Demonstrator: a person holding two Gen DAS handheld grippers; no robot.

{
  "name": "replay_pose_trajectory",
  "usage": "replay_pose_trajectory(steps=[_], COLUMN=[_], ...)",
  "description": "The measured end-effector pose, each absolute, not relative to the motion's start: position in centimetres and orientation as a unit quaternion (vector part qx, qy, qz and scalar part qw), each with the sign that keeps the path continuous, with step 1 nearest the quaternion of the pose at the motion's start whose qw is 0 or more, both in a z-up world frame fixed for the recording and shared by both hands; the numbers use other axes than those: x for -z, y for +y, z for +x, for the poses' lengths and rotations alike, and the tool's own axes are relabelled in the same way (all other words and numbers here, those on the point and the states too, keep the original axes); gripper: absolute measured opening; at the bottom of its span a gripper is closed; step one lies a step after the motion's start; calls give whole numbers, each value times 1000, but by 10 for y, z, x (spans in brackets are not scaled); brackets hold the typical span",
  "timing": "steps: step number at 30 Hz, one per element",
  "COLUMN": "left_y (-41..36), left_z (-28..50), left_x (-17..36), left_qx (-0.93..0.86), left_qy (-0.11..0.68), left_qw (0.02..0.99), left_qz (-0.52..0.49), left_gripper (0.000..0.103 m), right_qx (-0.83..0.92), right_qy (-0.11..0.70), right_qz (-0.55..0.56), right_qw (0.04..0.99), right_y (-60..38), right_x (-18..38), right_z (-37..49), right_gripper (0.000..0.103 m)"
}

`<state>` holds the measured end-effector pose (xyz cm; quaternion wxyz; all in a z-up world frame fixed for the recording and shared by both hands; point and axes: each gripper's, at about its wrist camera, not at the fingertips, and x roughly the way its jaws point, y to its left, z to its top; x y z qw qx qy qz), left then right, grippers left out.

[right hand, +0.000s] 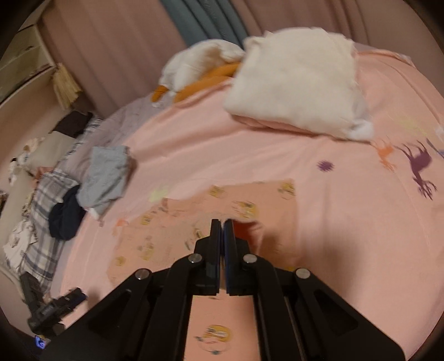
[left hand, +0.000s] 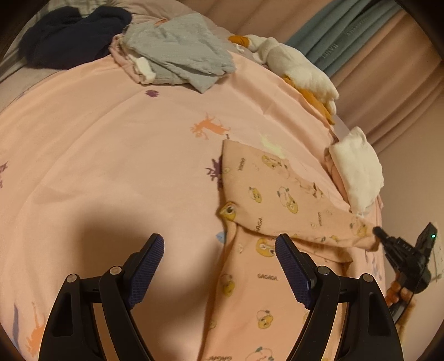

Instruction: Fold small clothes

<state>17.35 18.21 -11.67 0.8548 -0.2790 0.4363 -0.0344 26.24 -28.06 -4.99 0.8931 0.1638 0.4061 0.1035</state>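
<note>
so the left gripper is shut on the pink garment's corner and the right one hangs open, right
No, the sides are swapped. The right gripper is shut on the pink garment, seen in both wrist views; the left gripper hangs open, seen in the left wrist view.

A bed [left hand: 111,144] with a pink animal-print sheet fills both views, backed by pinkish curtains [right hand: 116,55] with a teal panel [right hand: 199,19] between them, a pale shelf unit [right hand: 25,58] at one side, under dim warm light.

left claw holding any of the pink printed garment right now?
No. In the left wrist view the left claw is wide open above the bedsheet, with the pink printed garment only beside its right finger.
</note>
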Motion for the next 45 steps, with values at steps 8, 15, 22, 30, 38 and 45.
replay_pose_trajectory(steps=[8, 15, 22, 30, 38, 45], left_y=[146, 119, 101, 97, 102, 138], left_z=[208, 229, 245, 236, 211, 160], left_x=[118, 115, 143, 143, 145, 134], left_qx=[54, 81, 79, 83, 91, 82], left_qy=[459, 452, 489, 490, 500, 491], left_qw=[859, 872, 860, 861, 853, 850], left_qz=[-223, -172, -123, -105, -116, -171], left_gripper=[82, 78, 64, 64, 64, 73], right_qx=[-43, -140, -94, -144, -141, -157], right_qy=[466, 436, 501, 474, 500, 483], right_qz=[142, 165, 152, 124, 109, 158], right_qw=[872, 874, 847, 860, 847, 847], right_y=[-301, -286, -280, -268, -267, -297], right_x=[94, 83, 134, 111, 123, 106], right_z=[270, 264, 279, 249, 233, 174], right_gripper=[9, 8, 1, 11, 19, 50])
